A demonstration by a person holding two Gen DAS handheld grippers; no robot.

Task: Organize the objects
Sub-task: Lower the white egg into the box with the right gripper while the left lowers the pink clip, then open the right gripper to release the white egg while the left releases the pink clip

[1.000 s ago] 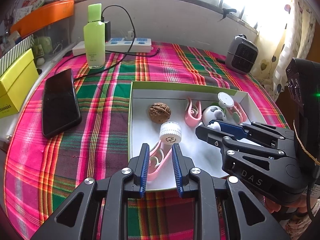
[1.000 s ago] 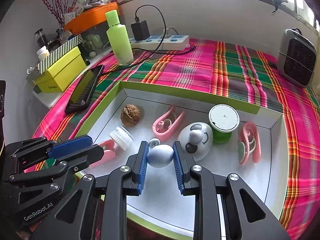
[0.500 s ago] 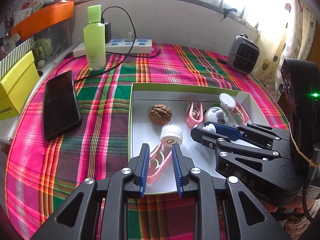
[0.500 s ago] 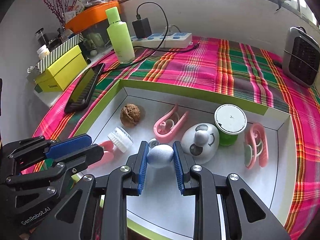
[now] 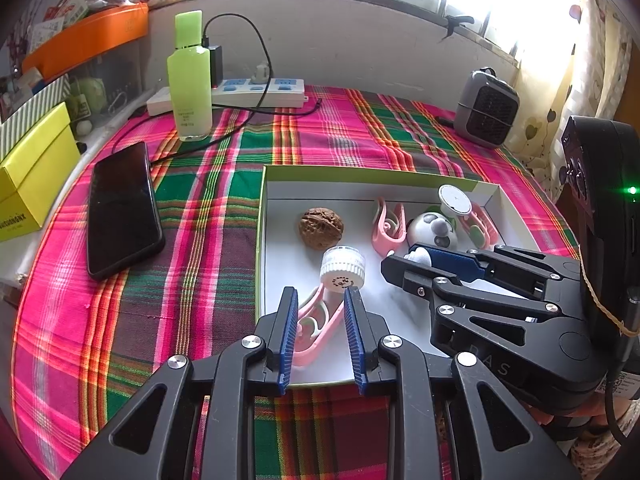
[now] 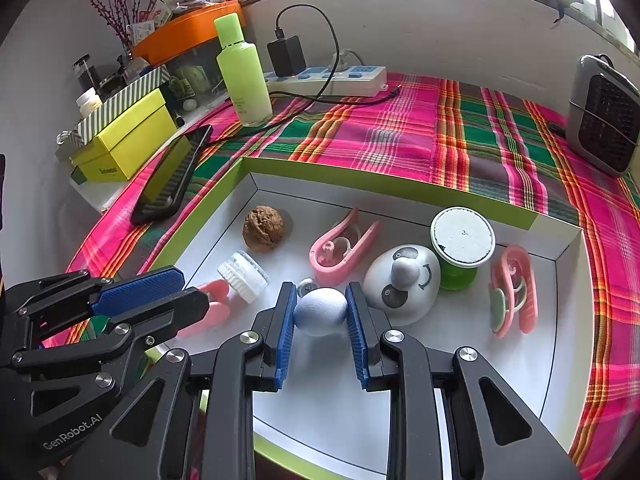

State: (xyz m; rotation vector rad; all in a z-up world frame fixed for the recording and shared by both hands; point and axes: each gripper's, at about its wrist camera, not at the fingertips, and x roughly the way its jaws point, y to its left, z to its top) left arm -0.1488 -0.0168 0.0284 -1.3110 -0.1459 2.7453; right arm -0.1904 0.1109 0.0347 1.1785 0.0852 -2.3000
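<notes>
Two grippers work inside the white cardboard box (image 6: 400, 194): the left gripper (image 5: 320, 332) fingers squeeze a pink plastic clip (image 5: 316, 330), and the right gripper (image 6: 320, 334) fingers pinch a small grey-white ball (image 6: 320, 311), likely to lift both out.

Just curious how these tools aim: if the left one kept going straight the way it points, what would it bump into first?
The left gripper is already shut on a pink clip. Straight ahead, the white bottle cap at the clip's far end looks nearest, then probably the walnut; depth is hard to judge.
</notes>
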